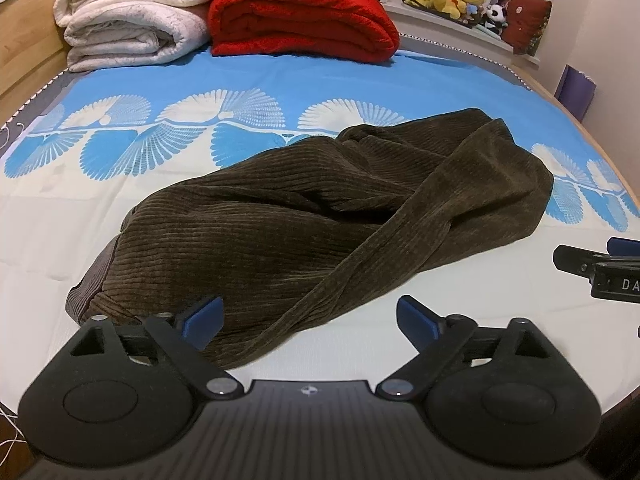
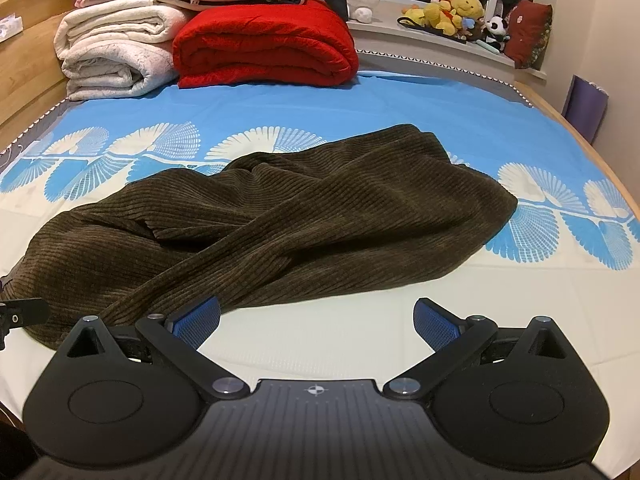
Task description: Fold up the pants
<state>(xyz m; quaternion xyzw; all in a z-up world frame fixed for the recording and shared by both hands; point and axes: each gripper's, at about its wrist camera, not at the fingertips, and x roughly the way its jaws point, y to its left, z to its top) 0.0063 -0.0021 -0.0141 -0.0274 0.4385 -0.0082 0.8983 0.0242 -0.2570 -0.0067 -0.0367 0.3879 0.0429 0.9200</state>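
While both hand-held grippers, left (image 1: pixel 310 318) and right (image 2: pixel 318 320), stand released, we advise untwisting the crumpled corduroy pants (image 1: pixel 304 208) flat on the bed (image 1: pixel 100 216) first.

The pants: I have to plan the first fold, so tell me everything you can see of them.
The pants are dark olive-brown, in a ribbed, corduroy-like cloth. They lie unfolded and rumpled in a heap on the bed sheet, running from near left to far right. One long strip, apparently a leg, is twisted diagonally over the rest toward the near edge. A lighter band, perhaps the waistband, shows at the near left end in the left view. Both claws are open, and neither grips the cloth.
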